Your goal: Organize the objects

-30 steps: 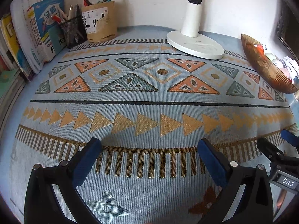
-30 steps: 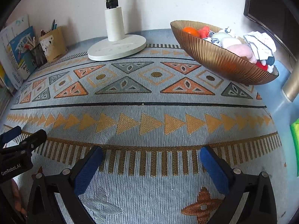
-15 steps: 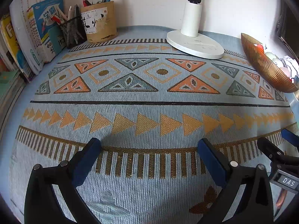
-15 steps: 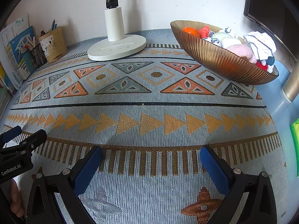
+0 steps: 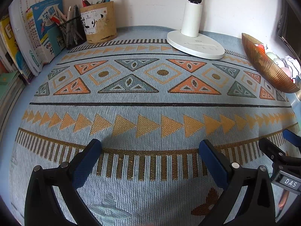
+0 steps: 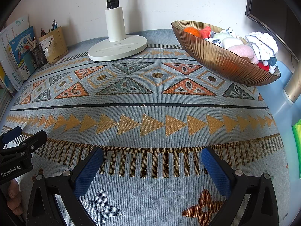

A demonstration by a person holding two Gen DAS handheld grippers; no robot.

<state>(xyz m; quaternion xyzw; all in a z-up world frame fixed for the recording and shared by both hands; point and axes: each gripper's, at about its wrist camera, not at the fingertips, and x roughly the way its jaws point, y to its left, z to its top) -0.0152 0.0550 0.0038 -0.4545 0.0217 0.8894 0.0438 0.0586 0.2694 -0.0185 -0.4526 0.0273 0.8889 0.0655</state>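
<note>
A ribbed bronze bowl (image 6: 222, 62) stands at the back right of the patterned mat, holding an orange (image 6: 192, 31), soft balls, a red item and crumpled paper (image 6: 262, 44). It also shows at the right edge of the left wrist view (image 5: 263, 66). My left gripper (image 5: 150, 150) is open and empty, low over the mat's front edge. My right gripper (image 6: 152, 158) is open and empty, beside it on the right. Each gripper shows in the other's view: the right one (image 5: 278, 150), the left one (image 6: 22, 139).
A white lamp base (image 5: 195, 45) stands at the back centre. A cardboard pen holder (image 5: 98, 22) and a mesh pen cup (image 5: 71, 32) stand at the back left, next to leaning books (image 5: 28, 32). A dark monitor (image 6: 272, 9) is at the far right.
</note>
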